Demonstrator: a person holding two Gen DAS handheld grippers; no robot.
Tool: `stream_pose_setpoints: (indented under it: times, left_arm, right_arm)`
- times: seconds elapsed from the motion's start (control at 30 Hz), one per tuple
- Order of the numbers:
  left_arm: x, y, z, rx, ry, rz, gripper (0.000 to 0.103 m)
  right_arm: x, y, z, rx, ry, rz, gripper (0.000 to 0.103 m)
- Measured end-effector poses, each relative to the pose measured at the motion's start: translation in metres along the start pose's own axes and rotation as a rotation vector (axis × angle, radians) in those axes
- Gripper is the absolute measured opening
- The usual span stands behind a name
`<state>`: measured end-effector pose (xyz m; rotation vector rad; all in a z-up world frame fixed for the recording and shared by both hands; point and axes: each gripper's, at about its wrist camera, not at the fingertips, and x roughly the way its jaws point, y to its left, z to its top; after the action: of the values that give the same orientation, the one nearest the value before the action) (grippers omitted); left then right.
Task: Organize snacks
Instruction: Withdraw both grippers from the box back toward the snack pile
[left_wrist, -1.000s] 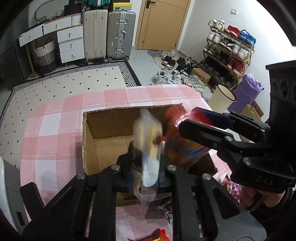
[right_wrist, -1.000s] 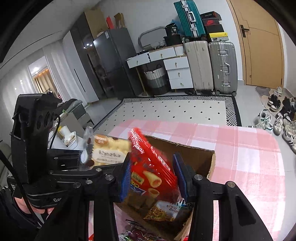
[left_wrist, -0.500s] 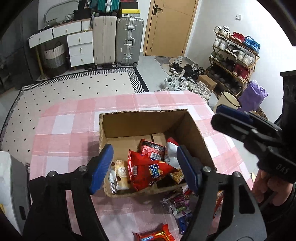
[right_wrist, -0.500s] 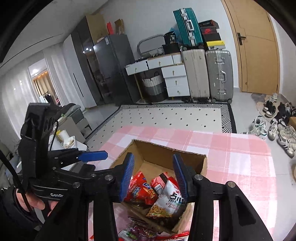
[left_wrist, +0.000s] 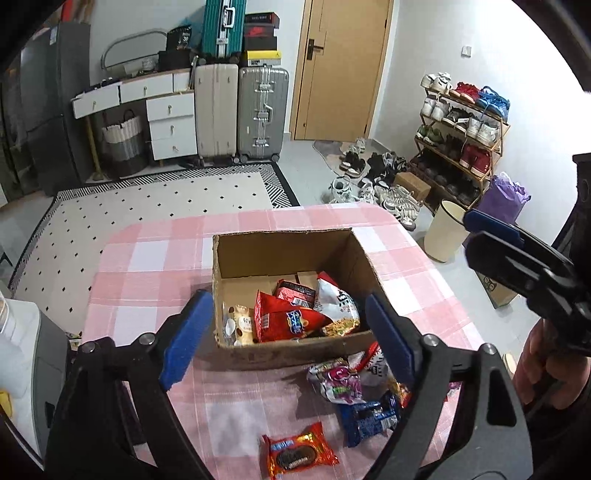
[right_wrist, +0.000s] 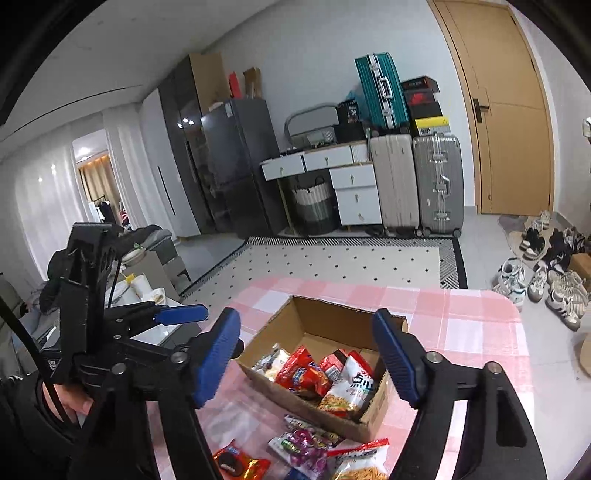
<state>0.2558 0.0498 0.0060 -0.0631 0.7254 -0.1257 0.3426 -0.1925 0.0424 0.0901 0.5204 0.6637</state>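
An open cardboard box (left_wrist: 280, 234) stands on the pink checked table. Inside lie a red bag (left_wrist: 291, 321), a white noodle bag (left_wrist: 338, 302), a pale biscuit pack (left_wrist: 240, 325) and a small red pack (left_wrist: 295, 293). Loose in front of the box are an orange cookie pack (left_wrist: 297, 452), a blue pack (left_wrist: 369, 417) and a purple candy pack (left_wrist: 338, 380). My left gripper (left_wrist: 286, 317) hangs back from the box, its jaws opening with nothing between them. My right gripper (right_wrist: 306, 317) does the same over the box (right_wrist: 343, 308), empty, jaws opening.
The pink checked tablecloth (left_wrist: 147, 266) runs wide to the left of the box. A white appliance (left_wrist: 18, 350) stands at the table's left edge. On the floor to the right are a cream bin (left_wrist: 443, 229) and scattered shoes. A hand (left_wrist: 546, 369) holds the right gripper.
A second ago the left gripper held the biscuit pack and the right the red bag over the box. Both packs now lie inside; both grippers opened and drew back and up.
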Motion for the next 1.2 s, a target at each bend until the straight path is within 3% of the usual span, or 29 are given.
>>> stream_pose_setpoints:
  times: [0.13, 0.43, 0.77, 1.03, 1.2]
  left_arm:
    - [-0.026, -0.003, -0.011, -0.026, -0.024, 0.002, 0.101]
    - [-0.077, -0.014, -0.038, -0.017, -0.086, 0.021, 0.102]
    - [-0.104, -0.011, -0.088, -0.041, -0.100, 0.051, 0.102]
    - [-0.090, -0.004, -0.127, -0.060, -0.059, 0.125, 0.102]
    - [-0.073, -0.001, -0.146, -0.079, -0.013, 0.126, 0.102]
  right_arm:
    - [-0.030, 0.009, -0.007, -0.008, -0.044, -0.016, 0.094]
    - [-0.096, 0.033, -0.029, -0.043, -0.129, -0.005, 0.103]
    - [-0.135, 0.044, -0.062, -0.006, -0.147, -0.015, 0.103]
    - [-0.139, 0.037, -0.099, 0.071, -0.117, -0.052, 0.103]
    - [-0.140, 0.032, -0.114, 0.099, -0.106, -0.072, 0.103]
